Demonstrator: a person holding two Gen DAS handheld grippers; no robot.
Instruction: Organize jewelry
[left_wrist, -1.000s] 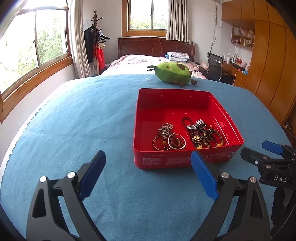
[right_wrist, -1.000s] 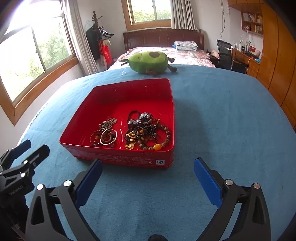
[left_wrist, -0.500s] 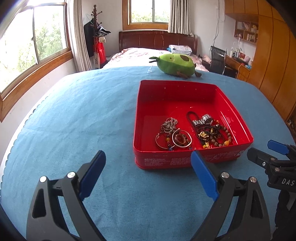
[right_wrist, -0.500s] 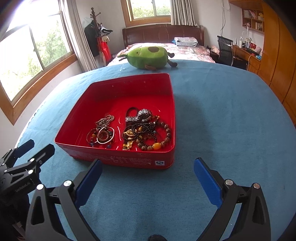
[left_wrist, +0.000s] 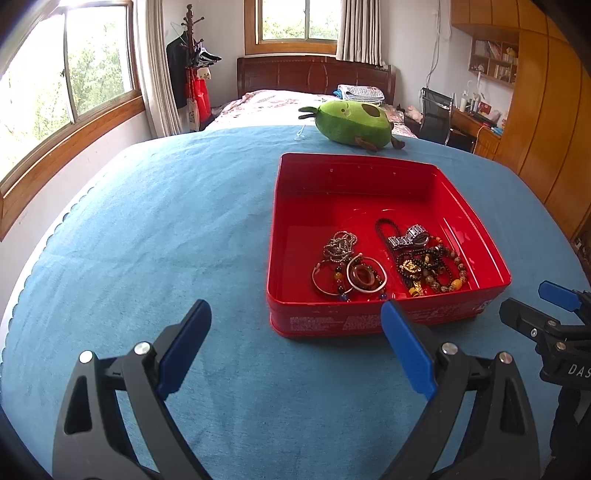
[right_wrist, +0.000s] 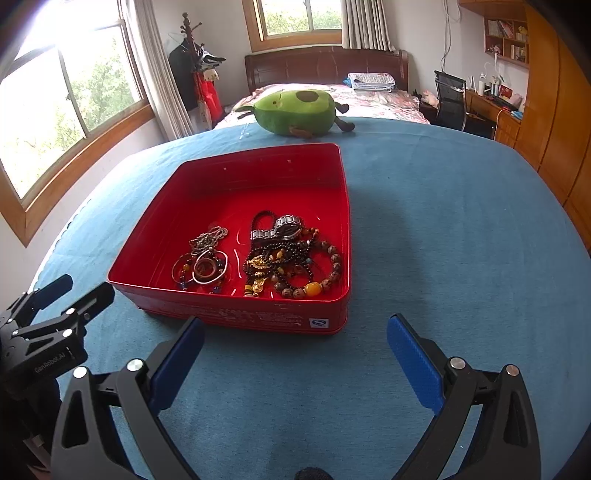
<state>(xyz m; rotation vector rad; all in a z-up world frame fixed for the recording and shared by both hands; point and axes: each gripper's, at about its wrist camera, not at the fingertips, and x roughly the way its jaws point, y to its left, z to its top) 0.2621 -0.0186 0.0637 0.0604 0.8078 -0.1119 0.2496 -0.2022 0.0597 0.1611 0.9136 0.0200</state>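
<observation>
Left wrist view has my left tongs (left_wrist: 295, 343) hanging low over the blue cloth-covered counter (left_wrist: 147, 229), blue pads spread wide with nothing between them. I'd guess I'm parked there because it lines me up with the near wall of the square red metal tin (left_wrist: 476, 229) without crowding it. The right pad sits just in front of that wall, the other pad well out over bare cloth.

All the jewelry I can see is inside the tin, near the front wall, in two piles that sit apart. Left pile: a silver bangle-and-chain cluster (left_wrist: 349, 267), where I count one ball chain, roughly two thin metal bangles, one brownish ring-shaped piece and a few loose-looking beads. Right pile: a dark beaded tangle (left_wrist: 428, 262) with one metal-link watch, one black cord loop, at least two bead bracelets and a gold charm. It's too knotted to count properly.

So it already lies roughly sorted into two groups in one tin, which would fit a finished sort or a fresh one, can't tell.

Over on the right, the right wrist view shows my right tongs (right_wrist: 295, 354) just as wide apart and empty, low over the cloth in front of the tin's near right corner.

One green avocado plush toy (left_wrist: 354, 120) sits at the far edge.
</observation>
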